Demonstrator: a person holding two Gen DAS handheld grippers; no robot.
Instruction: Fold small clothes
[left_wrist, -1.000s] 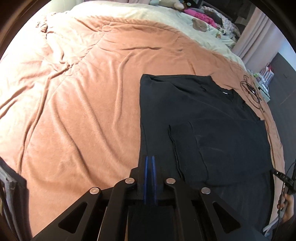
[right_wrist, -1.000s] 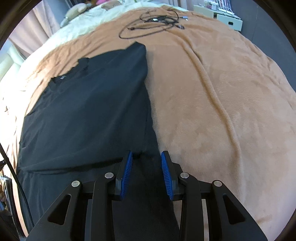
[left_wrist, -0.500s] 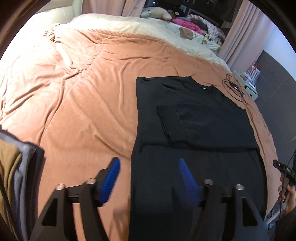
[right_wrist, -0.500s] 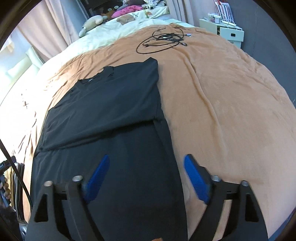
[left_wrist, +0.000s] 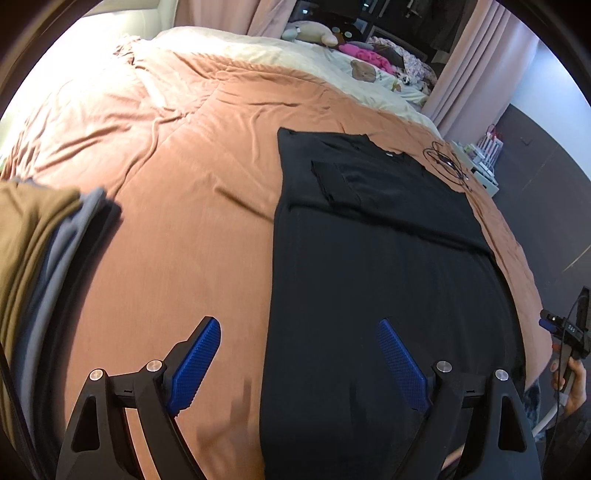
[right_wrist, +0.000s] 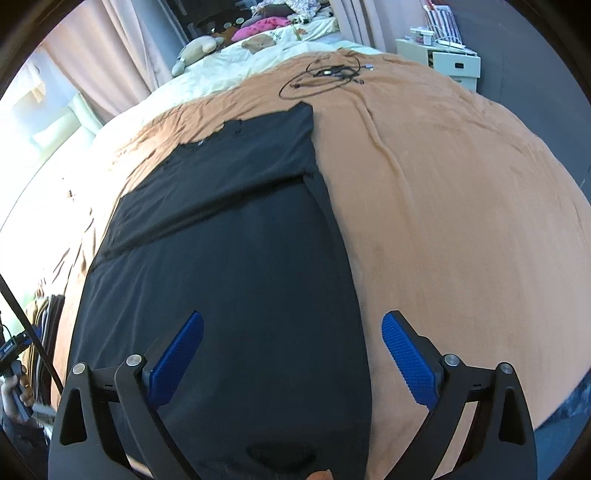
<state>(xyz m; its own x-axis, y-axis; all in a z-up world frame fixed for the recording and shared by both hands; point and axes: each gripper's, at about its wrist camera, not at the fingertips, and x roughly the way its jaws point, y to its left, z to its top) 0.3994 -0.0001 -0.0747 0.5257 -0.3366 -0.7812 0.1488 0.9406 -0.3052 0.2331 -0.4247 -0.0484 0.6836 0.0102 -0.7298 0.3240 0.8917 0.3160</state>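
The black t-shirt is lying flat on the orange blanket with its sides already turned in, a long strip I'd guess is ready for folding lengthwise. I'm hovering both claws above its near end, left gripper and right gripper, jaws opening wide, each straddling a long edge, nothing pinched.

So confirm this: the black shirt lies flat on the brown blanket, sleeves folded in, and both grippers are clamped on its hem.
Wrong on the grip. The left gripper and right gripper stand wide, jaws opening, nothing pinched; both wrist views show it. The black shirt does lie flat on the brown blanket, sleeves folded in.
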